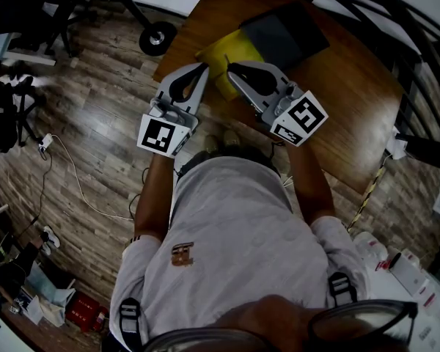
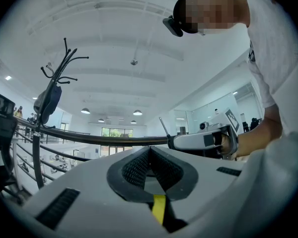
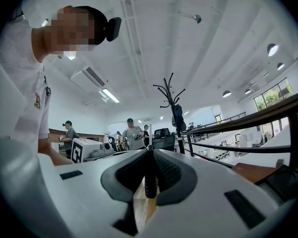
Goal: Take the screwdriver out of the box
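Since the right gripper view shows the right gripper clamped on the screwdriver by its ribbed handle, already out of the box, a firm squeeze and a steady carry look best. In the left gripper view, the left gripper is clenched on nothing. In the head view, the dark box lies on the wooden table just beyond both, beside a yellow item; its contents cannot be made out.

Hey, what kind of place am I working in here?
Probably an open-plan lab or workshop, perhaps on an upper level. A black railing runs along the edge, round ceiling lights hang across a wide white room, and several people stand among equipment. The work surface is a plain wooden table.
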`<control>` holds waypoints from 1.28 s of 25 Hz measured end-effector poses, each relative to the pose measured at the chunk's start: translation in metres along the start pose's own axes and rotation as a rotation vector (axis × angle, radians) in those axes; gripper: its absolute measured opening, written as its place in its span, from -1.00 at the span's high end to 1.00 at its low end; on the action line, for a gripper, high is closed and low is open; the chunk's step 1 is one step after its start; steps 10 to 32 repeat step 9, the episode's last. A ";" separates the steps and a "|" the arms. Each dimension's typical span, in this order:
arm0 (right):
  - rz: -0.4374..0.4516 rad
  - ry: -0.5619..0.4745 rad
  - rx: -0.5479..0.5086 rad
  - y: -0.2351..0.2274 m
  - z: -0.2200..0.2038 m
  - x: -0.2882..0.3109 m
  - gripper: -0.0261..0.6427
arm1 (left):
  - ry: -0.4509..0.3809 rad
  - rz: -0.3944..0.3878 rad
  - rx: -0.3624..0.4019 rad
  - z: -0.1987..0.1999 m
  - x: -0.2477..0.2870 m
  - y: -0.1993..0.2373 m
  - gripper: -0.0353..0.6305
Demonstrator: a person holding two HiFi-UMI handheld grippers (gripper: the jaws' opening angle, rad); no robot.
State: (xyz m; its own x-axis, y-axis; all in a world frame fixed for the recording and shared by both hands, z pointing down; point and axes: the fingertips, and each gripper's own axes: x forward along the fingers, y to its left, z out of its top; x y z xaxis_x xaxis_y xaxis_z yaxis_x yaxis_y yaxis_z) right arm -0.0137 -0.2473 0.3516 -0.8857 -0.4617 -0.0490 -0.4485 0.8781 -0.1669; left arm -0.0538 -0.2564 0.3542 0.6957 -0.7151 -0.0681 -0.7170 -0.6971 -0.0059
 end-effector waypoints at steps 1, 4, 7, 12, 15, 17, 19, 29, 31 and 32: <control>0.001 0.001 -0.001 0.001 0.000 0.000 0.75 | 0.000 -0.001 0.000 0.001 0.000 0.000 0.84; 0.003 0.005 -0.004 0.004 0.000 0.000 0.75 | 0.001 -0.002 0.001 0.001 -0.003 -0.001 0.84; 0.004 0.008 -0.005 0.007 -0.001 -0.001 0.75 | 0.000 -0.004 0.001 0.001 -0.006 -0.003 0.84; 0.005 0.009 -0.006 0.009 -0.001 -0.001 0.75 | 0.000 -0.005 -0.001 0.001 -0.007 -0.004 0.84; 0.005 0.009 -0.006 0.009 -0.001 -0.001 0.75 | 0.000 -0.005 -0.001 0.001 -0.007 -0.004 0.84; 0.005 0.009 -0.006 0.009 -0.001 -0.001 0.75 | 0.000 -0.005 -0.001 0.001 -0.007 -0.004 0.84; 0.005 0.009 -0.006 0.009 -0.001 -0.001 0.75 | 0.000 -0.005 -0.001 0.001 -0.007 -0.004 0.84; 0.005 0.009 -0.006 0.009 -0.001 -0.001 0.75 | 0.000 -0.005 -0.001 0.001 -0.007 -0.004 0.84; 0.005 0.009 -0.006 0.009 -0.001 -0.001 0.75 | 0.000 -0.005 -0.001 0.001 -0.007 -0.004 0.84; 0.005 0.009 -0.006 0.009 -0.001 -0.001 0.75 | 0.000 -0.005 -0.001 0.001 -0.007 -0.004 0.84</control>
